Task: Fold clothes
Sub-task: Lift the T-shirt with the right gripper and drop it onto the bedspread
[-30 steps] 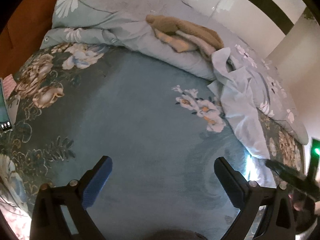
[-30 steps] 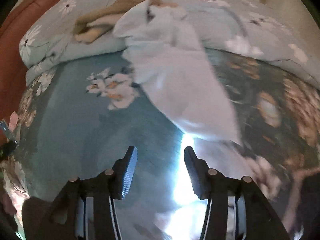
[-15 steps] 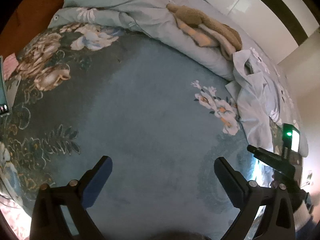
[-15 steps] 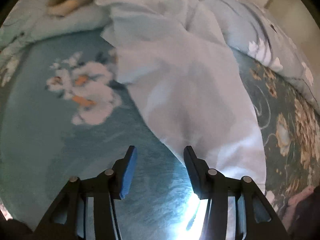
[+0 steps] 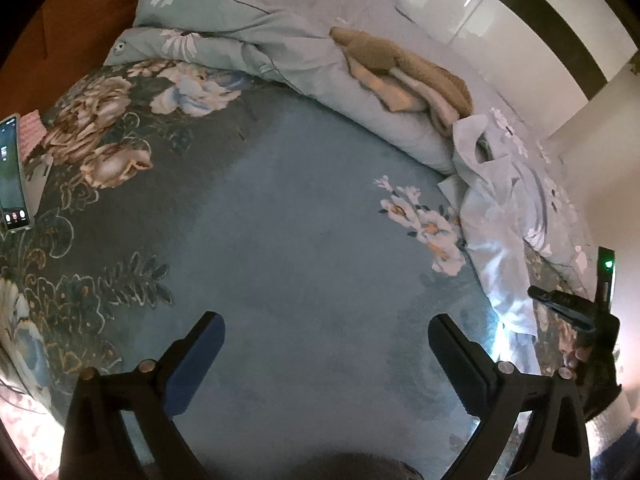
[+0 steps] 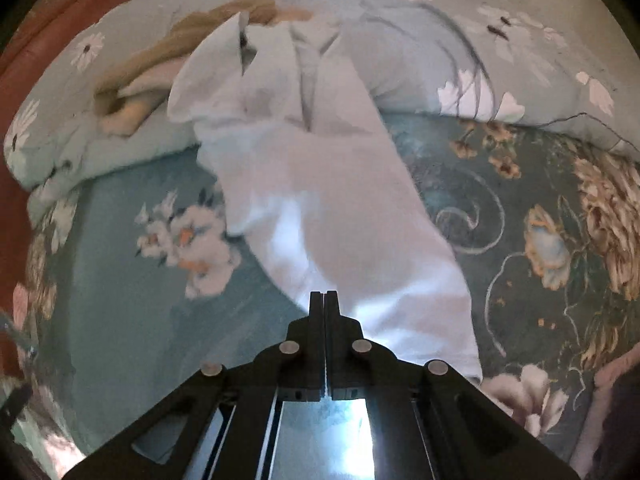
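Closing on the pale garment

My right gripper had pinched shut at the near edge of the white garment on the floral bedspread; my left gripper stood wide open, empty. No writing was legible.
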A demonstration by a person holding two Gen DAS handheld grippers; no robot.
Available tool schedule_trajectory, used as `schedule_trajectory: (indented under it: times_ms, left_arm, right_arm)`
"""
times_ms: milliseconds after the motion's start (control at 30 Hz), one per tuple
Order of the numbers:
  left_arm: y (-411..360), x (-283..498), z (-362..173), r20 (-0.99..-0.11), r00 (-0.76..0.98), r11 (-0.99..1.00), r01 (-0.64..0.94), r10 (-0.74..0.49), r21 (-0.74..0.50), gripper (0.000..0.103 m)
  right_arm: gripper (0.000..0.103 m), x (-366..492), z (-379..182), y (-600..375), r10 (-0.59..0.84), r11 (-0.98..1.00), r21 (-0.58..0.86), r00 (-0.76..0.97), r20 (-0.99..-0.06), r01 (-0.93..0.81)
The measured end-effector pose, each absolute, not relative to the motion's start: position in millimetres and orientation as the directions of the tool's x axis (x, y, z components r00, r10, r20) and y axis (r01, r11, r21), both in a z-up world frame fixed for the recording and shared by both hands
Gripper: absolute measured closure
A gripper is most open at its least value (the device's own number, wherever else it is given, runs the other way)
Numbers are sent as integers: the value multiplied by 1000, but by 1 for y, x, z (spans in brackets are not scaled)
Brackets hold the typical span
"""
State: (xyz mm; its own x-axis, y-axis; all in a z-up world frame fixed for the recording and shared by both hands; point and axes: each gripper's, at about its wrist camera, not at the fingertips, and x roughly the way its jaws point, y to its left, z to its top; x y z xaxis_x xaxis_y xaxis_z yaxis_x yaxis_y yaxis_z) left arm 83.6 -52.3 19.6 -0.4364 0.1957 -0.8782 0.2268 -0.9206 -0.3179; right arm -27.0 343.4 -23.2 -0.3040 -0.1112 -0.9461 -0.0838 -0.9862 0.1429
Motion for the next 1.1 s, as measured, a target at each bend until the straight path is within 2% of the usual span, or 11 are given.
schedule_trajectory:
  times_ms: [100,200,233,267,333,667,700,733,767,933,1100]
  left_arm:
    - [-49,90,23,-878,-441,-932,205,185,-299,0]
    - [-50,93,22,-881,-438,-935,204,178,-291,0]
    - [-51,92,20,-883,-434,-934,209,178,-291,0]
    - [-52,91,18,-886,-429,-932,216,178,-292,0]
    - [-54,89,12,-889,-421,-928,228,180,-295,0]
    - [-53,77,-11,-909,-372,-922,251,189,-294,0]
    - [-53,76,-12,-910,-369,-921,254,191,-296,0]
    - [-53,75,-12,-910,-368,-920,255,193,-298,0]
    - [-54,75,-12,-909,-369,-919,256,195,-301,0]
    - [-56,78,-4,-900,-391,-919,250,192,-304,0]
    - [-60,89,10,-883,-431,-920,241,185,-310,0]
  right_arm:
    - [103,-16,-31,344,-96,-991,116,-261,-960,-64]
    - [93,-13,-46,332,-56,-998,60,-225,-973,-11]
    - [79,-15,-51,326,-49,-999,47,-213,-976,15]
    - [58,-13,-55,323,-22,-999,13,-207,-978,43]
    - [49,-12,-63,316,37,-994,-58,-201,-979,96]
    - [52,-19,-94,301,248,-941,-287,-212,-945,180]
    - [58,-20,-94,300,255,-938,-295,-215,-943,180]
    - [80,-20,-92,300,271,-934,-312,-222,-936,175]
    - [91,-21,-89,300,288,-929,-330,-230,-930,169]
    - [98,-26,-64,306,203,-967,-233,-246,-948,102]
    - [98,-20,-8,289,-11,-994,-26,-329,-944,107]
